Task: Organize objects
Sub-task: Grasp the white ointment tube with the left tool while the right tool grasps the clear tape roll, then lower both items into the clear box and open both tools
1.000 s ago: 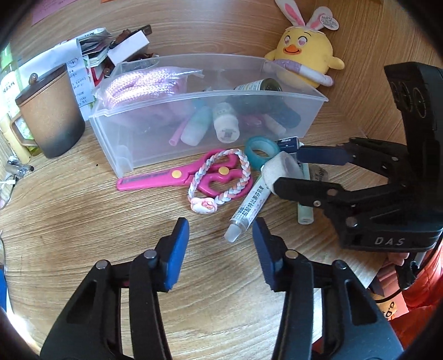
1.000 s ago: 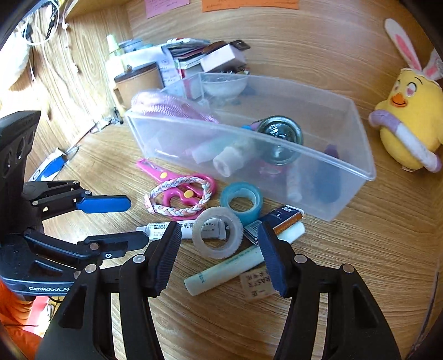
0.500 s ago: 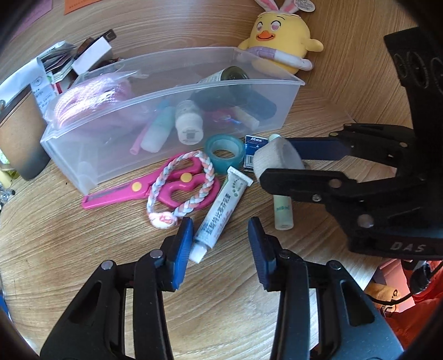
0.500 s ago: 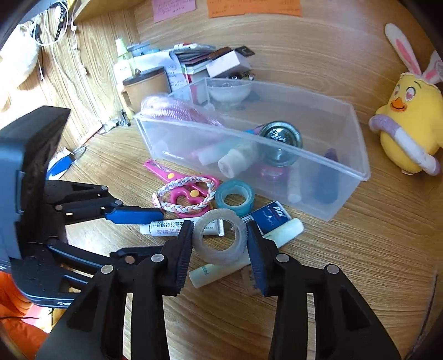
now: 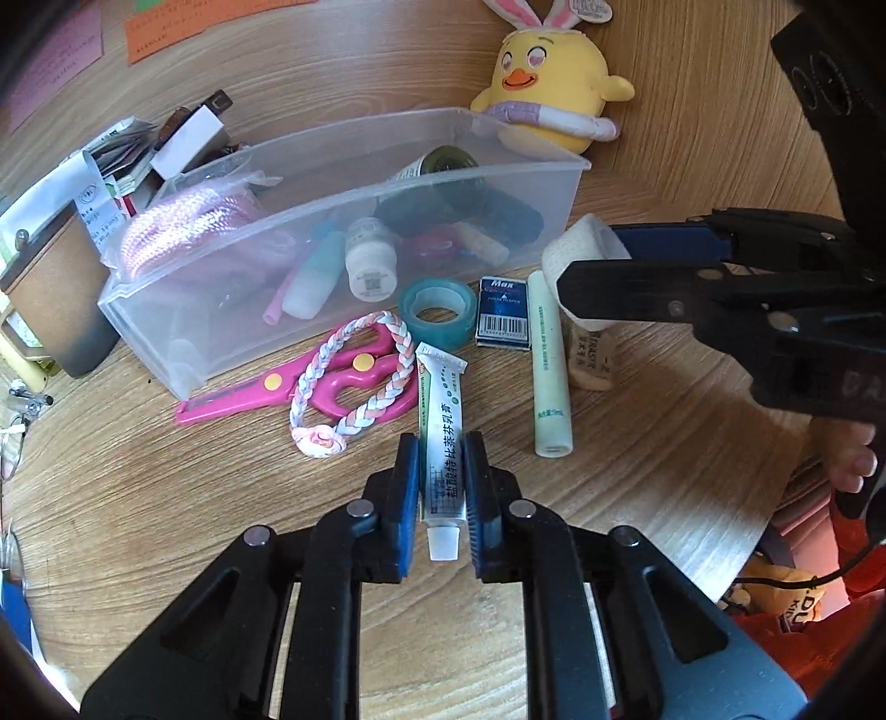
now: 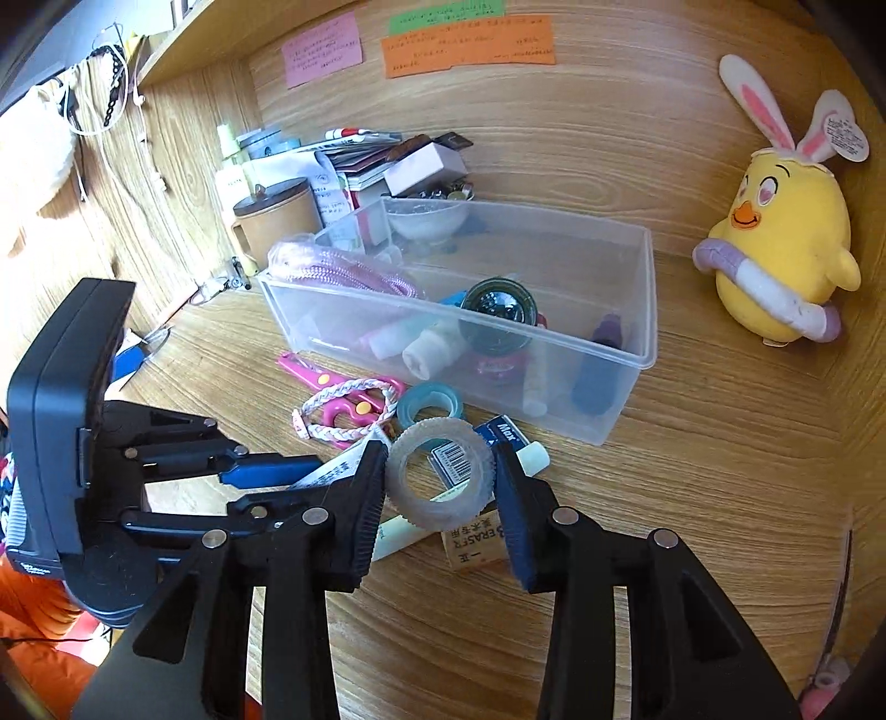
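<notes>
Left hand-held gripper (image 5: 440, 487): clamped on tube (image 5: 441, 437), near bin (image 5: 354, 221).
Right hand-held gripper (image 6: 440, 487): gripping tape roll (image 6: 440, 481), near bin.

Plush chick (image 6: 778, 260), sticky notes (image 6: 468, 47) on wall.

The worktop (image 5: 138, 498) looks like matt wood-grain laminate. The bin (image 5: 232, 310) is clear, glossy plastic; the chick toy (image 6: 786, 260), upper right, is soft plush cloth; the tape ring (image 6: 440, 481) looks translucent with a ridged edge.

Eraser (image 6: 475, 538) half hidden behind the tape ring (image 6: 438, 481); ointment tube (image 6: 336, 469) mostly behind the right hand-held gripper (image 6: 438, 487).
</notes>
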The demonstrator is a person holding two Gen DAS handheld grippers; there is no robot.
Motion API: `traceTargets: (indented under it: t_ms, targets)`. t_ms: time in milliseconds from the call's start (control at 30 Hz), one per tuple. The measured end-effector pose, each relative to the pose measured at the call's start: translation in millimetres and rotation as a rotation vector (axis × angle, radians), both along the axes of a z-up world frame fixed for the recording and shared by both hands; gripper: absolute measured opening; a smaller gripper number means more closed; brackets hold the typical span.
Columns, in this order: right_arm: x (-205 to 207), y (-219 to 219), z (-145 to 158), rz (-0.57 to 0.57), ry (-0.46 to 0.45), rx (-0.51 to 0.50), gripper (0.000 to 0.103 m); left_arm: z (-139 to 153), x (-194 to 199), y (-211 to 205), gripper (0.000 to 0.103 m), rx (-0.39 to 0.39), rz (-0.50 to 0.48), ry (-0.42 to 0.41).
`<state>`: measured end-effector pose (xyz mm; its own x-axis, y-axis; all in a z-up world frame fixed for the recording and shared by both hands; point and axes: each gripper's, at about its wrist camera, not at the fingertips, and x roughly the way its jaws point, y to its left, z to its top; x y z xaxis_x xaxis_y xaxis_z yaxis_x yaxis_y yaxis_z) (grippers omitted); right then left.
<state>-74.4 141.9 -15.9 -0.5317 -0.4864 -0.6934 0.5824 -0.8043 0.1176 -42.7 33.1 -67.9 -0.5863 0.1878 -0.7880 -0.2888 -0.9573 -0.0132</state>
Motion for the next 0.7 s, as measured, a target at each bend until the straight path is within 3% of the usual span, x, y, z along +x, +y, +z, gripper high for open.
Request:
traceTargets:
  t_ms: [300, 700]
  targets:
    - [-3.8, 7.4, 14.9, -0.031, 0.051, -0.02, 0.035, 38.8, 0.7, -14.6, 0.015, 0.109, 0.051, 0.098]
    - [-30.7, 15.7, 42.9, -0.114, 0.127, -0.058, 0.035, 69.9, -32.7, -26.9, 0.015, 0.158, 0.136, 0.173]
